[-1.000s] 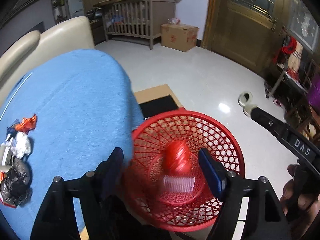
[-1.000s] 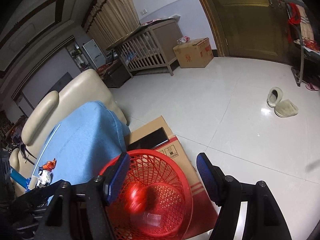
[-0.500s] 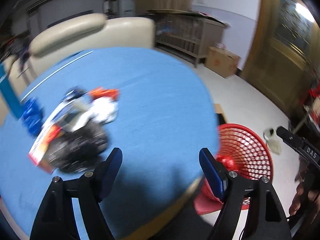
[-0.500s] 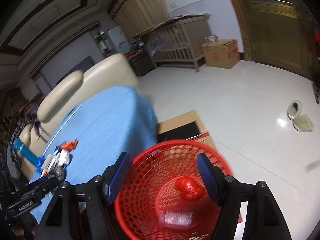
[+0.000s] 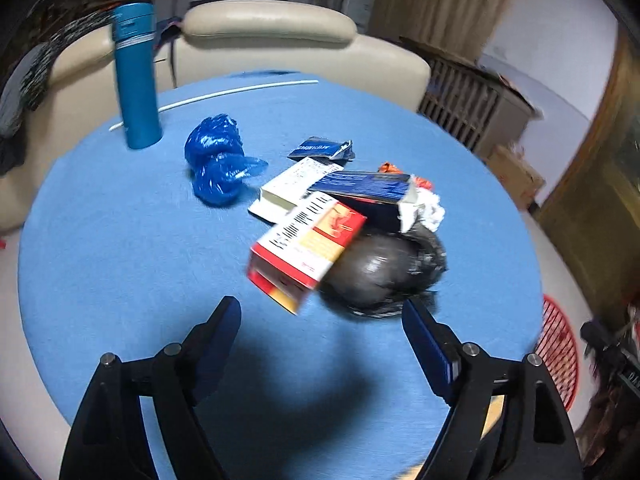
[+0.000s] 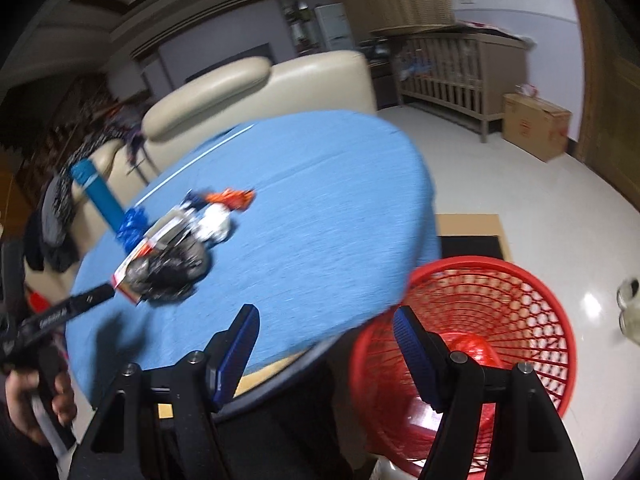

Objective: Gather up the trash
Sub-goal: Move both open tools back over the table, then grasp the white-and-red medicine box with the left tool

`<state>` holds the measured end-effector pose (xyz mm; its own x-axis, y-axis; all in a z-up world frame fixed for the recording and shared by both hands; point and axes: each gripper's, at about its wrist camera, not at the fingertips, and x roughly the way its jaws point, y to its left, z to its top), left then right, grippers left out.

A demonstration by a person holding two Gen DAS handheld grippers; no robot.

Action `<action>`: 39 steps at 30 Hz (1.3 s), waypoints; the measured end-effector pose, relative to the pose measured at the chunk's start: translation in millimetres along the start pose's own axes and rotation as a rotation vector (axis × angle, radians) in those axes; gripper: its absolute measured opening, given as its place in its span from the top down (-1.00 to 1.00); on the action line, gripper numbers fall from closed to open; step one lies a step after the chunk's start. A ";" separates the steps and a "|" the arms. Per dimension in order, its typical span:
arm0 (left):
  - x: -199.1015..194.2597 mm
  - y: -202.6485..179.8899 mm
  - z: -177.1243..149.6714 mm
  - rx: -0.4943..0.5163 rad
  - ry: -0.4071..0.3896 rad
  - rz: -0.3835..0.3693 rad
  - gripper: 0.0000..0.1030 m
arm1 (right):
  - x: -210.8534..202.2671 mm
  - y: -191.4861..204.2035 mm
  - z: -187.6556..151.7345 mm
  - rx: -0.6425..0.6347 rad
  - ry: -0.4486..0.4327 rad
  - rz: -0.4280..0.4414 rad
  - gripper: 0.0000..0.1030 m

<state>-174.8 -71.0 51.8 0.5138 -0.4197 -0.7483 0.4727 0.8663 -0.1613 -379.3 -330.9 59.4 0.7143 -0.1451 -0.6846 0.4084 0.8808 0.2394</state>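
Note:
A heap of trash lies on the round blue table point(image 5: 120, 240): a red and white carton point(image 5: 308, 248) leaning on a crumpled black bag point(image 5: 384, 272), a dark blue box point(image 5: 360, 188), white paper point(image 5: 430, 208) and a blue plastic bag point(image 5: 216, 160). My left gripper point(image 5: 322, 320) hovers just short of the carton and black bag, its jaws opening with nothing between them. My right gripper point(image 6: 326, 332) stands open and empty over the table's edge, beside the red mesh basket point(image 6: 520, 300) that holds a red ball point(image 6: 476, 352). In the right wrist view the heap point(image 6: 176, 248) sits left of centre.
A tall teal bottle point(image 5: 136, 76) stands at the table's far left. A cream sofa point(image 5: 280, 48) sits behind the table. A flat cardboard box point(image 6: 468, 228) lies on the floor by the basket, with a wooden crib point(image 6: 452, 64) and a carton point(image 6: 536, 128) beyond. A hand point(image 6: 36, 396) holds the left gripper.
Both grippers swung left from above the basket toward the table. The trash heap now fills the left wrist view, and the left jaws stand wider apart. The basket slid to the right.

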 end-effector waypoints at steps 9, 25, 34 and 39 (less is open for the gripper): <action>37.8 4.2 23.6 0.299 0.093 -0.089 -0.61 | 19.3 40.0 -5.9 -0.099 0.063 0.001 -0.42; 56.8 31.4 31.2 0.363 0.125 -0.231 0.03 | 44.8 64.5 -12.4 -0.150 0.141 -0.031 -0.42; 32.1 57.1 9.6 0.245 0.072 -0.135 0.06 | 57.5 92.1 -10.5 -0.201 0.157 0.008 -0.42; 17.4 61.1 -5.3 0.179 0.049 -0.035 0.06 | 70.8 113.7 7.0 -0.203 0.151 0.078 -0.42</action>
<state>-140.7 -24.0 25.4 0.4614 -0.4316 -0.7751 0.6121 0.7873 -0.0740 -278.3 -244.2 43.0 0.6403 -0.0175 -0.7679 0.2216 0.9614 0.1629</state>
